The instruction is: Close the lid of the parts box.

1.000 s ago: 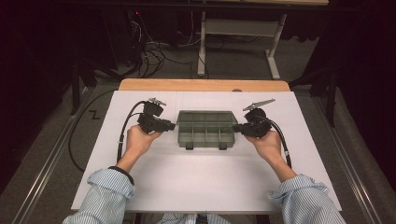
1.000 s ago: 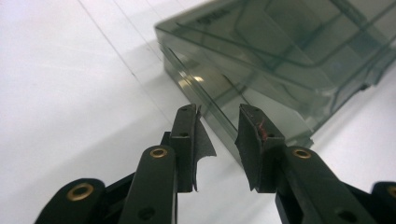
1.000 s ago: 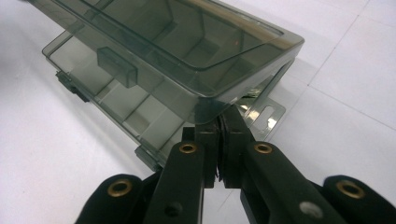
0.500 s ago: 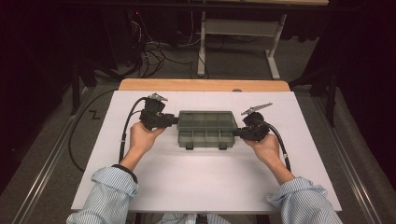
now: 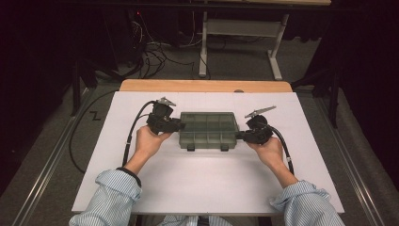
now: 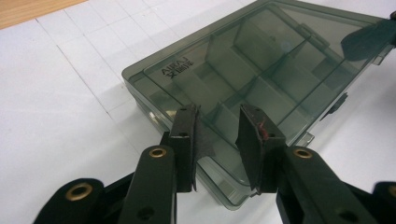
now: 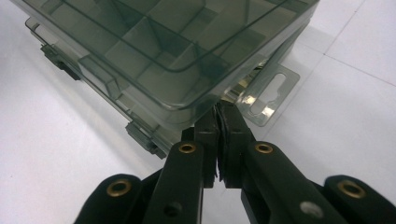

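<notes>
A smoky see-through compartment box (image 5: 208, 129) lies lid-closed on the white table (image 5: 202, 188). My left gripper (image 5: 178, 125) is at its left end. In the left gripper view this gripper (image 6: 217, 116) stands open, its jaws spread over the lid of the box (image 6: 243, 70), with nothing between them. My right gripper (image 5: 239, 135) is at the box's right end. In the right gripper view it (image 7: 218, 109) is shut, tips pressed against the box (image 7: 154, 51) under its lid edge, beside the clear hang tab (image 7: 271, 95).
Two dark latches (image 5: 190, 147) sit on the box's near side. A wooden strip (image 5: 207, 85) borders the table's far edge. Behind it are floor cables (image 5: 150, 52) and a metal desk frame (image 5: 235, 28). Cables trail from both grippers.
The left gripper has edged right, onto the box's left end. The right gripper has dropped slightly toward the near side. The box has stayed in place.
</notes>
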Demonstrator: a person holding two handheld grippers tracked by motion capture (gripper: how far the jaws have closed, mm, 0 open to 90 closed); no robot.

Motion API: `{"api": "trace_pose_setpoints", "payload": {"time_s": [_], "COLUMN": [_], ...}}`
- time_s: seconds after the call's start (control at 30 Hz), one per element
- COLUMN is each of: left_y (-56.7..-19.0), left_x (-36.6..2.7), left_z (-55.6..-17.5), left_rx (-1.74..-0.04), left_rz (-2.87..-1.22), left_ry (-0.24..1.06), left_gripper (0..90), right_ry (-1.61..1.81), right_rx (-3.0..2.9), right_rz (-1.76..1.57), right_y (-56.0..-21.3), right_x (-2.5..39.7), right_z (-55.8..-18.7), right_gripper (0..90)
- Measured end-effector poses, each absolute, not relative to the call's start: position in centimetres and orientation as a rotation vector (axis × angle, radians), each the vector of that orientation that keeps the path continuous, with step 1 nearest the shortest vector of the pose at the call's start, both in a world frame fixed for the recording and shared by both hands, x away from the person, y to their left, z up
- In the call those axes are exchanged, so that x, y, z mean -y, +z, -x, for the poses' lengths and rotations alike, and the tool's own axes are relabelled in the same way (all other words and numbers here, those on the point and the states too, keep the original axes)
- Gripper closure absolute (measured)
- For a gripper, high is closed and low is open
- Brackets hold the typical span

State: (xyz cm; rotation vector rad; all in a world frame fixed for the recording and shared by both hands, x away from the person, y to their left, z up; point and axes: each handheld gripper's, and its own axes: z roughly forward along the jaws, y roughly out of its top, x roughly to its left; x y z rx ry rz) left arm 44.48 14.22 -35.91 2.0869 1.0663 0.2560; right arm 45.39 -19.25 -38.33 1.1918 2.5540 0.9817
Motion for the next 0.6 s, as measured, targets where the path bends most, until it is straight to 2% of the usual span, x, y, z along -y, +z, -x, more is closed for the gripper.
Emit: {"api": "trace_pose_setpoints", "payload": {"time_s": [0.6], "left_y": [-37.1], "left_x": [-13.3], "left_z": [-44.5], "left_rx": [-1.056], "left_rz": [-2.124], "left_ry": [0.269], "left_gripper": [67.4], "right_ry": [1.029], "right_rx": [-2.486], "right_rz": [-1.21], "right_y": [-37.5], "right_x": [20.4], "right_z": [-45.3], "right_gripper": [90.0]}}
